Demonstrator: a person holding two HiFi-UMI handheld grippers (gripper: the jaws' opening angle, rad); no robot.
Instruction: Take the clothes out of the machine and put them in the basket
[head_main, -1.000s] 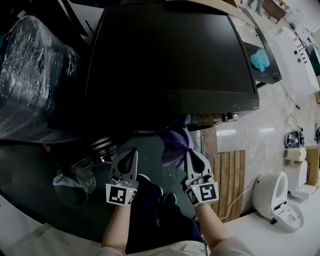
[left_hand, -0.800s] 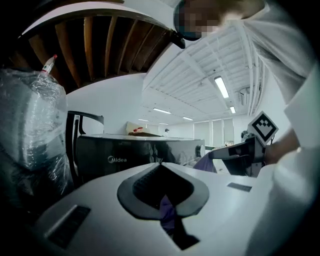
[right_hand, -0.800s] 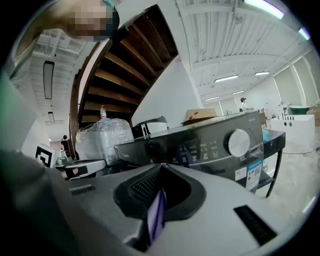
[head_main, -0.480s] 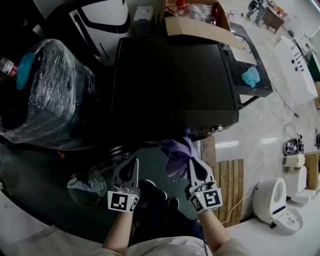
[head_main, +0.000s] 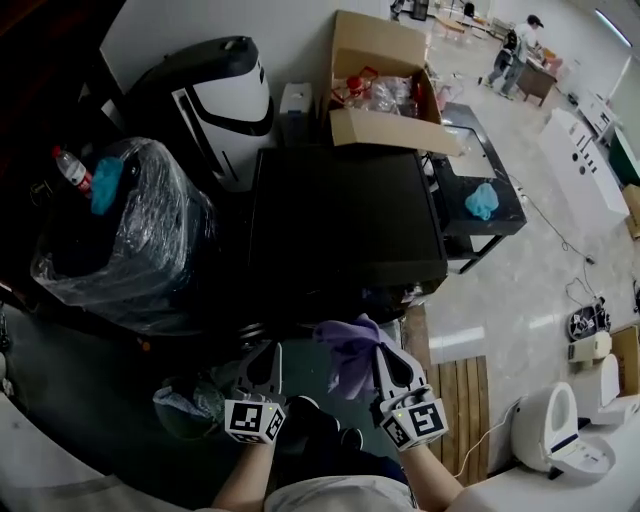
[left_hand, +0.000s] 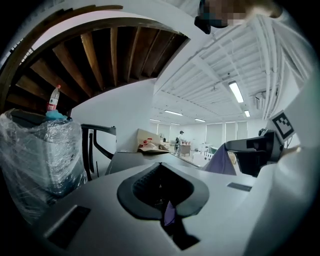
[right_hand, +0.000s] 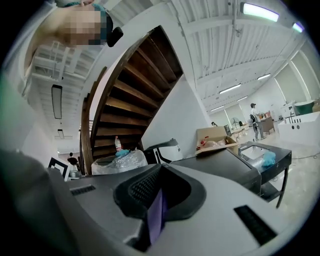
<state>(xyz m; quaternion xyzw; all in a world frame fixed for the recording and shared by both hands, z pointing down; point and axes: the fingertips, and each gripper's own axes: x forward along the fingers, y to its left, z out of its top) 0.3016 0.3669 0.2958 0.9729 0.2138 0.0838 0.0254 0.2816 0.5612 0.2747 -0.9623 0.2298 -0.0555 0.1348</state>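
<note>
While both of my grippers sit clamped shut, I've got the purple garment (head_main: 350, 352) up in the air in front of the black machine (head_main: 345, 225). The right gripper (head_main: 384, 350) is pinching a fold of it, and the left gripper (head_main: 268, 350) is nipping what looks like a thin sliver of the same purple cloth. It's clear of the machine and bunched between the two tools. The job now, as I see it, is the carry, so I want both grips firm and the cloth high enough that its tail doesn't drag. I also want to keep the hands close so neither pinch gets tugged loose. I can't pick out the basket for sure; a pale netted shape (head_main: 188, 405) at lower left might be it. Counting: one purple garment, two grippers, one machine, one cardboard box (head_main: 385, 85) behind it.
</note>
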